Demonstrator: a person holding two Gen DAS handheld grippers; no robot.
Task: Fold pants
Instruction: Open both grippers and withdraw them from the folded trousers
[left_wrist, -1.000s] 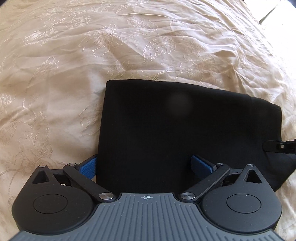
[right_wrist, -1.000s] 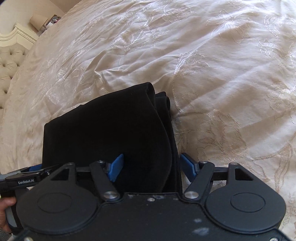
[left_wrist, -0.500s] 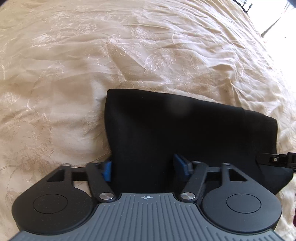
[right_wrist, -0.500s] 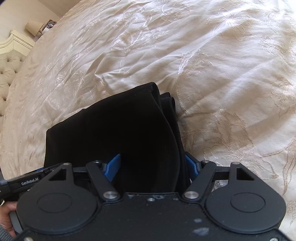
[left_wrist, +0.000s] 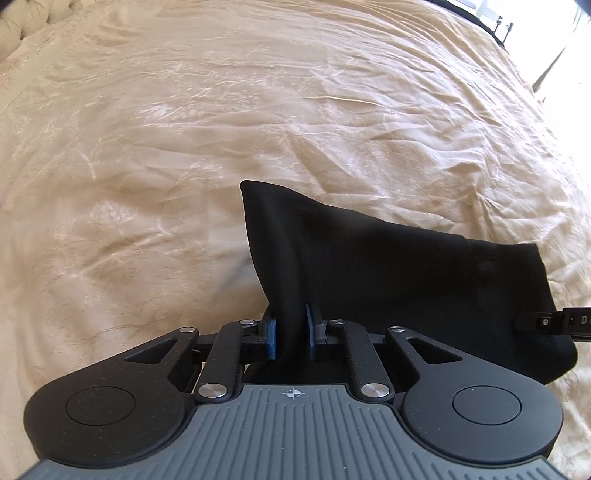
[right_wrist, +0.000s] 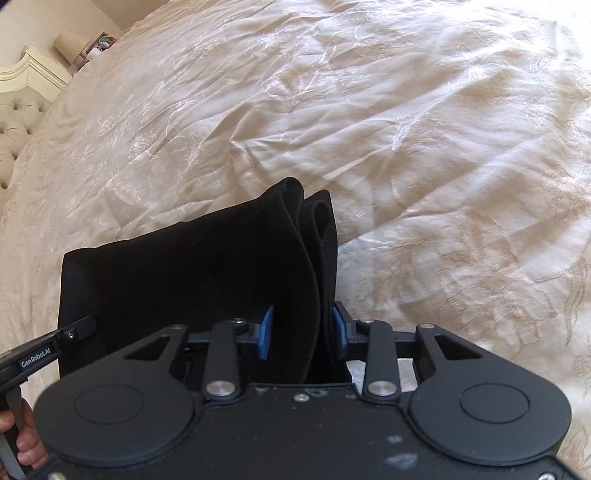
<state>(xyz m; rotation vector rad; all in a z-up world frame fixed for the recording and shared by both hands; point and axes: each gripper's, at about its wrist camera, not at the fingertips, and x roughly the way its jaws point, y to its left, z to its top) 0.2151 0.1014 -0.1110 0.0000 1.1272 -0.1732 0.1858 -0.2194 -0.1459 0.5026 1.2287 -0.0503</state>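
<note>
My soft black folded pants (left_wrist: 388, 280) lie on the big cream bedspread with a shiny flower pattern (left_wrist: 258, 110), and both my tools are at the near edge of them. My left gripper (left_wrist: 291, 332) is closing, and its blue pads (left_wrist: 272, 338) already pinch the corner of the cloth at about 6 o'clock in its view; that corner stands up like a little tent. My right gripper (right_wrist: 301, 332) is closing too, with the thick stack of folded layers between its pads. The pad on the right touches the stack, but the pad on the left is not on it yet, so it has no hold. The tip of each tool shows at the edge of the other's view, near 3 o'clock and near 8 o'clock. I think the pants are light and floppy, not slippery, and will sag between my two hands. The best places to hold are these two near corners, catching all the layers together. I see no boxes or baskets here, so nothing is holding anything.
</note>
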